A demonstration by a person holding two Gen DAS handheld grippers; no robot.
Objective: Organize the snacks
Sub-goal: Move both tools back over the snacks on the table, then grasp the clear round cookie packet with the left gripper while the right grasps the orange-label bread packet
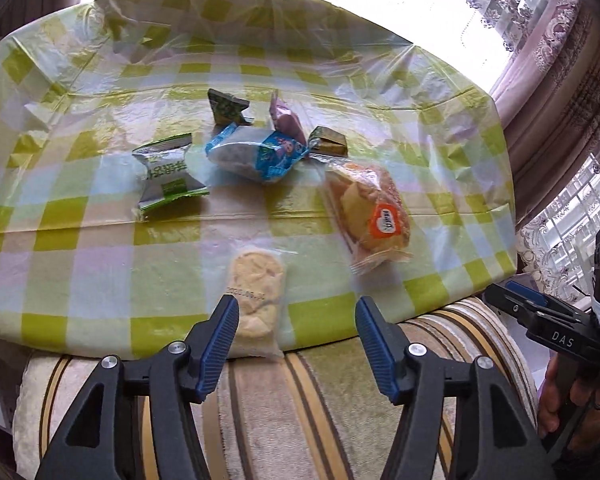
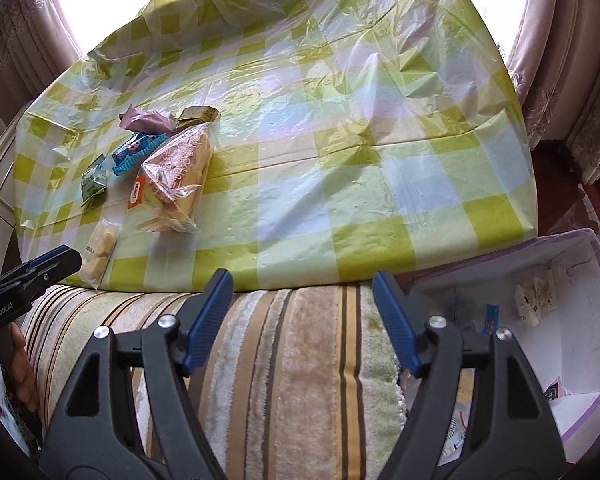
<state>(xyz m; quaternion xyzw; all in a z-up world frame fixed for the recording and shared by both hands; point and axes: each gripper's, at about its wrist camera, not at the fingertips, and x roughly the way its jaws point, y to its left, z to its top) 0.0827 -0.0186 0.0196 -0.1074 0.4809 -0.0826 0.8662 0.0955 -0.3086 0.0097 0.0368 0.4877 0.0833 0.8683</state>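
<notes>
Wrapped snacks are lying clustered on the checked tabletop (image 1: pixel 440 152): a bread roll (image 1: pixel 370 212) in clear film, a pale biscuit pack (image 1: pixel 256 300) at the near edge; the right gripper (image 2: pixel 302 300) is showing "DAS"; both it and the left gripper (image 1: pixel 296 320) are tilting downward, jaws standing apart, holding nothing.

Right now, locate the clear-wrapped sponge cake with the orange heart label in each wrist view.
Left wrist: clear-wrapped sponge cake right of centre, beyond the open fingers.
Right wrist: same cake at left, orange label facing left.
Shared landmark: blue-wrapped snack lying beside it.
</notes>
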